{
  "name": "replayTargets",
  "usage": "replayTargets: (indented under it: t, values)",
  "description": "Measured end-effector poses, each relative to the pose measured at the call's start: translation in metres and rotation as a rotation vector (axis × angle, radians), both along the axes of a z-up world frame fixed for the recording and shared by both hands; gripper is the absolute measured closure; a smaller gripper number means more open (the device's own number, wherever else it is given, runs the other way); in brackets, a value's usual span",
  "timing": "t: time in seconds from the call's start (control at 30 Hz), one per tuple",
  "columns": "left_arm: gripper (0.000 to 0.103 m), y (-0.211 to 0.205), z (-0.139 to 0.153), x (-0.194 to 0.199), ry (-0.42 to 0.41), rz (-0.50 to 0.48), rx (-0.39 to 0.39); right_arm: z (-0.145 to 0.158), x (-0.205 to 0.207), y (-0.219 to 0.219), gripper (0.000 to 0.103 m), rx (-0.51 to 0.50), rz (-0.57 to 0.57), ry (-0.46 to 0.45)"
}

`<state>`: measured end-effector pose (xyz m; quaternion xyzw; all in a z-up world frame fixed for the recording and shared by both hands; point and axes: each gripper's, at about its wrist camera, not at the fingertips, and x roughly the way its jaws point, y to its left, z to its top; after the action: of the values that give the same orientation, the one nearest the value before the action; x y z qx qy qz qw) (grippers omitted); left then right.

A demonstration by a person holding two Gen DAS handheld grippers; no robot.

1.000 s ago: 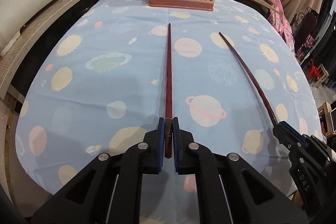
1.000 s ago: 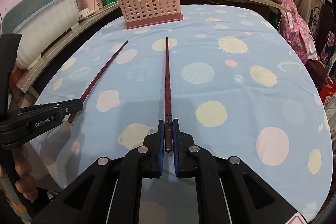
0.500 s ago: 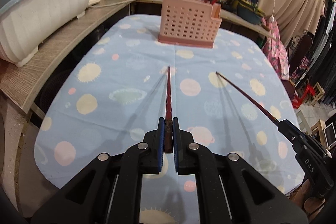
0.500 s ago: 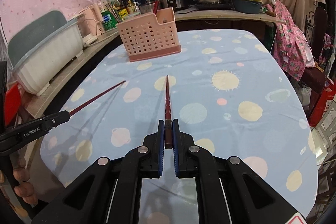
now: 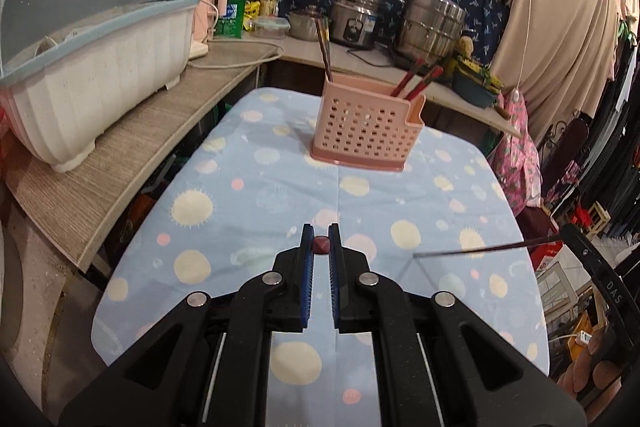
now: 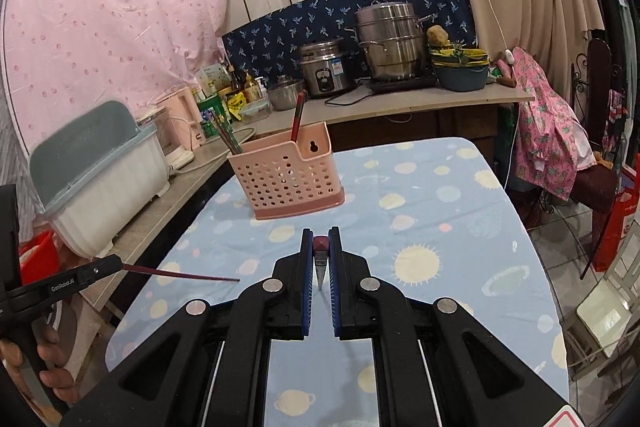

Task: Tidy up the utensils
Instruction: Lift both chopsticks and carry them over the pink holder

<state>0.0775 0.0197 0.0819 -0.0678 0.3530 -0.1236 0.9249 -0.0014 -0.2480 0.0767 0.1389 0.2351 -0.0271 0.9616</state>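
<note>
My left gripper [image 5: 321, 246] is shut on a dark red chopstick [image 5: 321, 245], seen end-on, held in the air above the table. My right gripper [image 6: 321, 247] is shut on a second dark red chopstick [image 6: 320, 245], which also points away from me. Each chopstick shows in the other view: the right one in the left wrist view [image 5: 480, 251], the left one in the right wrist view [image 6: 180, 274]. A pink perforated utensil basket [image 5: 366, 129] [image 6: 286, 177] stands at the far end of the table and holds a few chopsticks.
The table wears a blue cloth with planets [image 5: 280, 195]. A wooden counter [image 5: 120, 163] runs along the left with a white dish drainer [image 5: 92, 83]. Pots and a rice cooker [image 6: 324, 69] stand on the back counter. Chairs and clothes are at the right.
Both grippers have lifted their chopsticks off the table and tilted them up, so each chopstick now looks foreshortened. The basket appears lower in both views.
</note>
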Motion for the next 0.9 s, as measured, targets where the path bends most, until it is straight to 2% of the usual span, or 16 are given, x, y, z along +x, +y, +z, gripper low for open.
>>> replayTargets:
  t: [0.2,0.53,0.7,0.9]
  values:
    - [0.096,-0.001,0.027,0.016,-0.064,0.004,-0.017,0.019,0.013,-0.009,0.096,0.03,-0.004,-0.035]
    - [0.096,-0.01,0.063,0.064,-0.115,-0.022,-0.067,0.041,0.056,-0.016,0.096,0.083,0.038,-0.075]
    - [0.096,-0.014,0.102,0.1,-0.191,-0.02,-0.119,0.074,0.096,-0.022,0.096,0.127,0.063,-0.153]
    - [0.096,-0.027,0.143,0.15,-0.298,0.025,-0.123,0.122,0.152,-0.022,0.096,0.107,0.052,-0.276]
